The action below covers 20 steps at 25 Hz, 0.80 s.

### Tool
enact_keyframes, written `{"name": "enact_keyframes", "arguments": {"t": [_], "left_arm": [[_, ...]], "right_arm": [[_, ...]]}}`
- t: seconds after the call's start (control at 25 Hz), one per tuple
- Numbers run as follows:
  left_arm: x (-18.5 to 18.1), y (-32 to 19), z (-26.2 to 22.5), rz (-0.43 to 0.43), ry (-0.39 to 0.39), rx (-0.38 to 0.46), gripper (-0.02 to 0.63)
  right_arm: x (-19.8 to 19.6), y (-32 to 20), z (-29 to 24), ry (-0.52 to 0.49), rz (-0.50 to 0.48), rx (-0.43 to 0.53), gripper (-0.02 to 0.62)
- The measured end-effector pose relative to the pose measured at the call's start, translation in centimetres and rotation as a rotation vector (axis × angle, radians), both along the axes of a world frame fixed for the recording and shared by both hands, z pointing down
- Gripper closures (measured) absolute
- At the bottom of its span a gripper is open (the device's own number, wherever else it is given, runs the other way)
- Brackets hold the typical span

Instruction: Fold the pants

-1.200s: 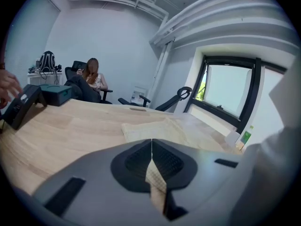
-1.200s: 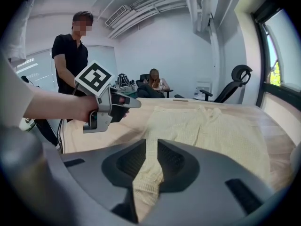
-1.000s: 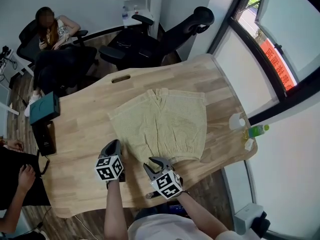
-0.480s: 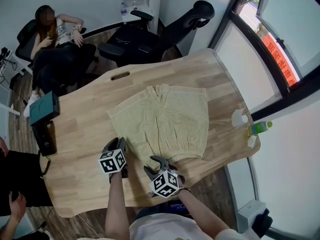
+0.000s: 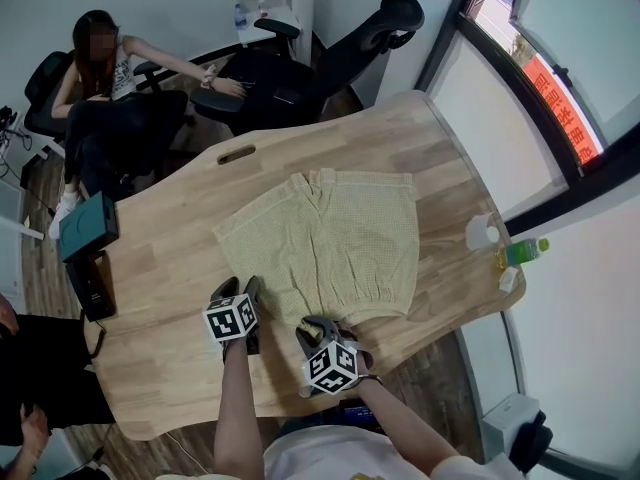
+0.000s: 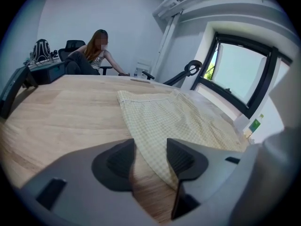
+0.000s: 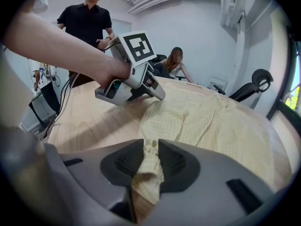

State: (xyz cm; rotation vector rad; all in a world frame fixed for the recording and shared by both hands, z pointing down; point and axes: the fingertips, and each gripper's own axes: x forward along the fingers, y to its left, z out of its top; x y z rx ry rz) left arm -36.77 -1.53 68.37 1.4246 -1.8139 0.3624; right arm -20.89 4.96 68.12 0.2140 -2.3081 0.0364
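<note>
Folding step: taking hold of the near edge of the shorts [image 5: 325,238], ahead of the first fold.
Garment: pale yellow checked shorts, spread flat on the wooden table [image 5: 170,268]; the gathered near edge is probably the waistband, though the weave hides the detail.
Right gripper [image 7: 150,154]: jaws have just been closing and now pinch a bunched bit of the near edge at its right corner.
Left gripper [image 6: 149,150]: jaws have just been opening and stand apart over the left near corner; the cloth edge and bare wood lie between the pads, which press on nothing.
Next move, judged: lower the left jaws over the edge and close. With both corners held, lift evenly and carry the edge towards the far side.
</note>
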Motion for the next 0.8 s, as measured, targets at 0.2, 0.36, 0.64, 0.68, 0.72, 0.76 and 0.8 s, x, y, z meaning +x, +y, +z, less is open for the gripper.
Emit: {"name": "enact_keyframes", "arguments": {"t": [0.2,0.36,0.64,0.68,0.72,0.76,0.8], "left_arm": [[-0.8,-0.3,0.4,0.025,-0.127,-0.089,0.443],[-1.3,-0.4,0.4,0.040,-0.120,-0.096,0.502],[-0.9,-0.7,0.5,0.045,-0.057,-0.097,0.589],[-0.8,-0.8,0.3,0.044,-0.054,-0.090,0.588],[-0.7,-1.0,0.0,0.042,-0.049,-0.080,0.589],[-0.7,-1.1,-0.4,0.037,-0.042,-0.068,0.589],[-0.7,-1.2,-0.8,0.031,-0.031,-0.054,0.589]], "right_arm": [[0.1,-0.1,0.4,0.005,0.010,-0.032,0.542],[0.0,-0.7,0.3,0.009,0.036,-0.052,0.569],[-0.1,-1.5,-0.8,-0.003,0.063,-0.068,0.576],[0.0,-1.8,-1.0,-0.010,0.072,-0.066,0.577],[0.1,-2.1,-1.3,-0.016,0.082,-0.065,0.577],[0.2,-2.3,-1.5,-0.022,0.092,-0.068,0.577],[0.2,-2.5,-1.7,-0.028,0.102,-0.075,0.577]]}}
